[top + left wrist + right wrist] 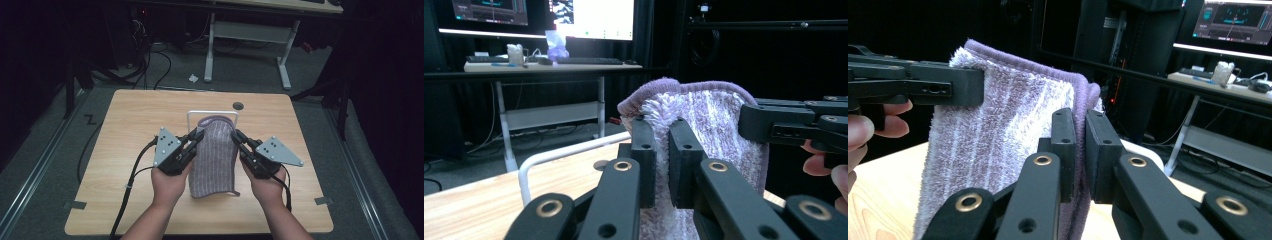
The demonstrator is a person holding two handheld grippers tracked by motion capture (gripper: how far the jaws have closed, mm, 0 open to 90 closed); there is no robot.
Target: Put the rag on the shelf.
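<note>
From the high view, a purple striped towel (214,157) hangs in the middle of the wooden desk (125,120), its top edge lifted in front of a white wire rack (212,113) that stands just behind it. The left claw (197,135) pinches the towel's upper left edge and the right claw (236,135) pinches the upper right edge, so the cloth is held up between them while its lower end droops toward the near side of the desk. A hand grips each tool from below, the left hand (169,184) and the right hand (266,186) both near the front edge.

In the left gripper view, the left claw (662,150) is closed on the fluffy towel (719,125), whose purple hem curves over the top. The right claw (749,122) clamps the towel's far corner at the right, with fingers (824,167) below it. The white rack (569,155) rises from the desk to the left.

In the right gripper view, the right claw (1080,145) is closed on the towel's (1008,125) hemmed edge. The left claw (975,86) grips the opposite corner at the left, fingers (873,125) beneath it. A bit of the rack (1143,150) shows behind the jaws.
</note>
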